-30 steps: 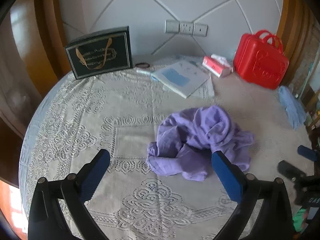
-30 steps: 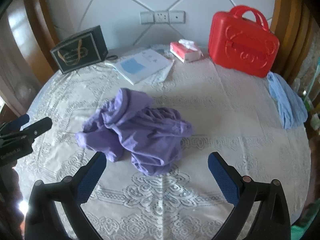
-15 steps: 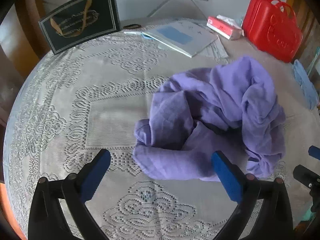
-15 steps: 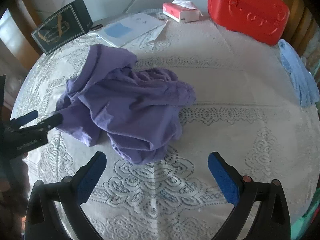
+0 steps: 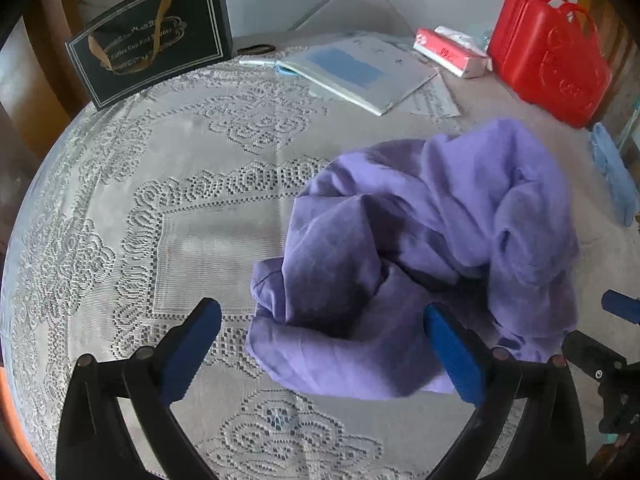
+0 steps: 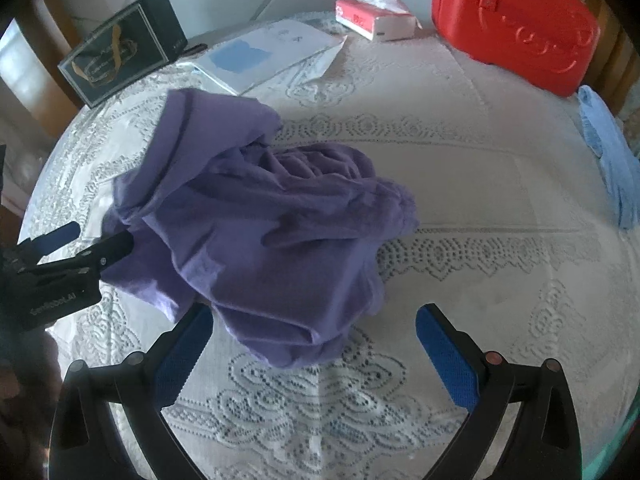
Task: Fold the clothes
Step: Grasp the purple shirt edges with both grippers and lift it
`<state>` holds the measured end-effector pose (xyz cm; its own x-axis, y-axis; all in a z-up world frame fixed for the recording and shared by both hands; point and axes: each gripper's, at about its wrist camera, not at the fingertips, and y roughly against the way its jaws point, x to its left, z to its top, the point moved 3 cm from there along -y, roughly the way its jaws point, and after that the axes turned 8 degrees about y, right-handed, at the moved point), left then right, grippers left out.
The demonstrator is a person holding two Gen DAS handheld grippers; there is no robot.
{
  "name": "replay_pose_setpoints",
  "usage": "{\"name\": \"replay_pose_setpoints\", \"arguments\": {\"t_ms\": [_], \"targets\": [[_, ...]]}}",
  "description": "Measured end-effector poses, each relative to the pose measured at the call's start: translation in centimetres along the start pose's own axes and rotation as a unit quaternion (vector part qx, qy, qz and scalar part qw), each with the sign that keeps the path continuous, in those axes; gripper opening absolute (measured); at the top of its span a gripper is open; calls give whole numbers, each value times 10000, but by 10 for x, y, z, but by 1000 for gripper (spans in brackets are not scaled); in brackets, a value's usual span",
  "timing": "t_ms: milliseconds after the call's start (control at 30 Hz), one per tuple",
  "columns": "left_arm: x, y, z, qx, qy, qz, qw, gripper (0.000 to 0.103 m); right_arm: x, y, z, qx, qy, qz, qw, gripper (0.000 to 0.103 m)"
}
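Left tool (image 5: 322,344): jaws spread wide, holding nothing; the near hem of the purple garment (image 5: 420,256) lies between its fingers, toward the right one.
Right tool (image 6: 314,350): also wide open and empty; the garment's lowest fold sits just past its fingertips at 12 o'clock, nearer the left finger.
Garment: crumpled in one heap near the middle of the lace-covered table (image 5: 192,240), no sleeve or collar plainly readable (too bunched to tell front from back).
Deciding relation: the heap lies at 12 to 1 o'clock of the left tool and 11 to 12 o'clock of the right, so each tool faces one side of it; the left tool looks slightly nearer the cloth.
Long axis: none clear yet; likely it must be spread first.
Open room: bare lace at 9 to 10 o'clock in the left view, and at 3 o'clock in the right view.
Edges to mind: papers (image 5: 352,72), dark gift bag (image 5: 152,36), tissue pack (image 6: 376,20) and red case (image 6: 516,28) crowd the far rim; a light blue cloth (image 6: 612,160) lies at the right edge.
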<state>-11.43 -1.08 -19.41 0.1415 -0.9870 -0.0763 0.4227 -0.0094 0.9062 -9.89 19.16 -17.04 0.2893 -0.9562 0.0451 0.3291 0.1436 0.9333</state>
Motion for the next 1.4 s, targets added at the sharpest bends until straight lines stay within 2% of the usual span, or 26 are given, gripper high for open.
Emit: {"name": "replay_pose_setpoints", "arguments": {"t_ms": [67,100,133,200,267,300,333,367,400,433,600,700,733,767,833,867,900,1000,1033,1067,1133,1200,1233,1267,1300,1400], "targets": [[-2,-9,-1,95,-47,1,9999,102,3,-7,2,44,44,19,10000,103],[-3,-13,-1,143,-71,1,9999,94,4,-11,2,64,67,33,10000,103],[-4,-17,-3,226,-88,-47,9997,76,6,-15,3,96,88,38,9999,103],[-6,-25,-5,412,-120,-169,9989,58,7,-22,4,148,138,117,9997,97],[-7,-22,-4,347,-168,-230,9990,38,10,-29,6,186,193,233,9994,67],[-7,-21,-2,359,-156,-285,9988,26,11,-32,6,212,235,270,9991,61],[-6,-18,0,339,-124,-292,9989,20,13,-32,8,218,301,268,9990,48],[-4,-15,4,285,-90,-255,9992,20,14,-32,10,218,364,261,9988,37],[1,-10,10,182,-43,-202,9996,19,14,-29,11,183,413,230,9987,31],[6,-4,17,67,15,-155,9999,18,13,-25,14,122,441,183,9988,21],[51,39,57,-585,363,50,9976,18,-15,16,35,-392,297,-149,9987,18],[85,72,74,-1020,500,177,9934,18,-40,60,43,-920,144,-495,9944,16],[94,80,76,-1098,524,200,9924,18,-46,74,45,-1079,97,-631,9921,6],[103,89,79,-1175,544,225,9913,18,-53,89,46,-1230,48,-753,9895,2],[117,99,72,-1153,549,190,9916,18,-66,115,42,-1445,-63,-875,9856,2],[123,99,65,-1001,561,38,9934,20,-74,124,39,-1445,-134,-831,9859,2],[128,96,57,-823,610,-101,9947,24,-80,127,33,-1396,-187,-763,9871,2],[135,83,34,-405,593,-128,9973,32,-89,123,12,-1167,-363,-481,9913,7],[136,79,25,-310,573,-81,9978,34,-91,118,5,-1065,-414,-389,9927,22],[138,74,18,-210,610,-83,9979,34,-92,111,-2,-957,-472,-329,9937,43],[146,69,8,-35,791,-163,9967,34,-94,98,-16,-771,-606,-211,9950,65],[151,66,-2,71,943,-197,9953,35,-91,86,-26,-630,-739,-71,9952,67],[150,66,-5,77,968,-167,9951,35,-89,80,-31,-570,-801,10,9952,72],[150,65,-8,83,968,-120,9952,35,-87,75,-36,-517,-857,107,9949,82],[150,63,-11,98,958,-61,9953,35,-84,69,-39,-459,-893,194,9948,85],[145,52,-20,202,987,62,9949,35,-72,51,-45,-333,-926,415,9943,86]]}}
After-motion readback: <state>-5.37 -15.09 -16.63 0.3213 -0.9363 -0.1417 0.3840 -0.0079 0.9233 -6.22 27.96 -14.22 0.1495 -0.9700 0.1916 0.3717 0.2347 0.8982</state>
